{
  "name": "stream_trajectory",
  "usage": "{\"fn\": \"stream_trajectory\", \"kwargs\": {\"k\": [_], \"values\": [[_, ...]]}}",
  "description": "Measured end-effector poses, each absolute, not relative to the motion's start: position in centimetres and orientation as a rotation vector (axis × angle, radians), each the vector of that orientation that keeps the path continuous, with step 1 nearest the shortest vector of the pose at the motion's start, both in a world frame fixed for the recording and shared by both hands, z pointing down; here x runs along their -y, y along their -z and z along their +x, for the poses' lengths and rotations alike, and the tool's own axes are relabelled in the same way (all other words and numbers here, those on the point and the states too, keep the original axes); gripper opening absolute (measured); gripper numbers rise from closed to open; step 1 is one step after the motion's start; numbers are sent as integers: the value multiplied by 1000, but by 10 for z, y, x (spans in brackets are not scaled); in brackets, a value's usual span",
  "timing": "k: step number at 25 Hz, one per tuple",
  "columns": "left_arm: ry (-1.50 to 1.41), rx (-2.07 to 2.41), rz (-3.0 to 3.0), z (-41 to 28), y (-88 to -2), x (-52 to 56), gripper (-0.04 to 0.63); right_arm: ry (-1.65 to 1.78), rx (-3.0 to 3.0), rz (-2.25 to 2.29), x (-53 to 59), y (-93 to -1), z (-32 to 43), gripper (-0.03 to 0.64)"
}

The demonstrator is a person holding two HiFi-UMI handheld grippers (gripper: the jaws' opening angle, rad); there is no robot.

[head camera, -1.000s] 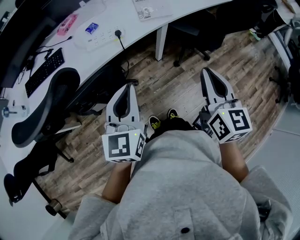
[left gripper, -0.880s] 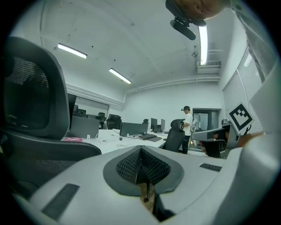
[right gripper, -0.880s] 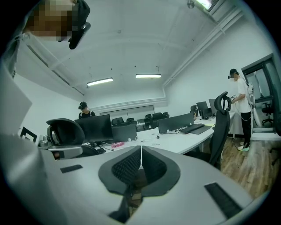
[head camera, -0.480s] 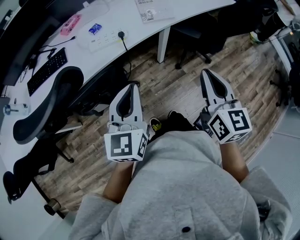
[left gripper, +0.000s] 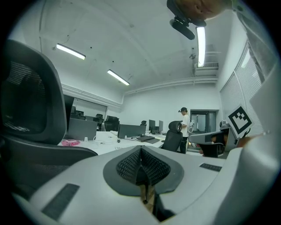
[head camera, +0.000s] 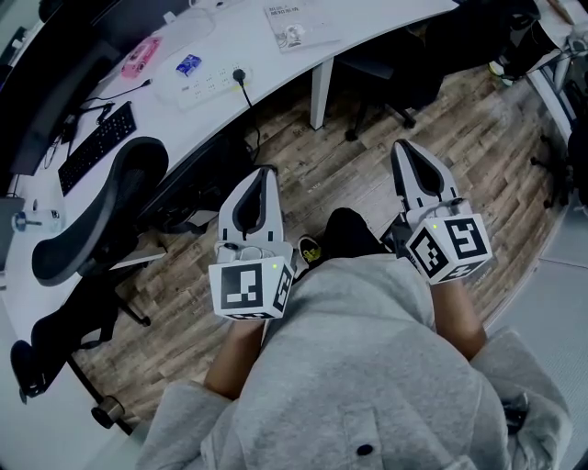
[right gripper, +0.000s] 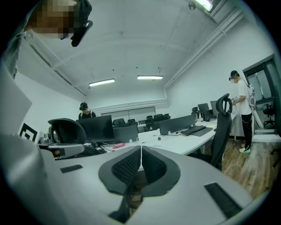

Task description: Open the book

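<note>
Grippers: two, left gripper [head camera: 265, 170] and right gripper [head camera: 401, 144]. Marker cubes [head camera: 246, 286] [head camera: 450, 246]: two, one on each. Desk [head camera: 276, 60]: one in head view. On desk: one book [head camera: 296, 20], one keyboard [head camera: 96, 147], one power strip [head camera: 207, 78], one pink item [head camera: 141, 57], one blue packet [head camera: 188, 64]. Chairs [head camera: 92, 216] [head camera: 386, 73]: two sure. Shoe [head camera: 308, 248]: one visible. Right gripper view: two persons [right gripper: 84, 110] [right gripper: 241, 101], three ceiling lamps [right gripper: 102, 82] [right gripper: 149, 77] [right gripper: 206, 3].

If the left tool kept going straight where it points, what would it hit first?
Probably the white desk, near edge first; the black chair sits just left of that line. Depth unclear.
</note>
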State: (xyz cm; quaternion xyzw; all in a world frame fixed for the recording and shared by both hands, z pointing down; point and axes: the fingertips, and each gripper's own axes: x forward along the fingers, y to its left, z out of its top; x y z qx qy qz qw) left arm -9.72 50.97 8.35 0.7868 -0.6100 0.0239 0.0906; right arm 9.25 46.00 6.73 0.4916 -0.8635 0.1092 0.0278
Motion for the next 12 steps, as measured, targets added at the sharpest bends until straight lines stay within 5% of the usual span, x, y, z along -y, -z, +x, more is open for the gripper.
{"fn": "stream_trajectory", "kwargs": {"k": [12], "values": [[-44,1809,2356,-103,-80,-504,9,-304,2666,1535,-455,-62,88,29]]}}
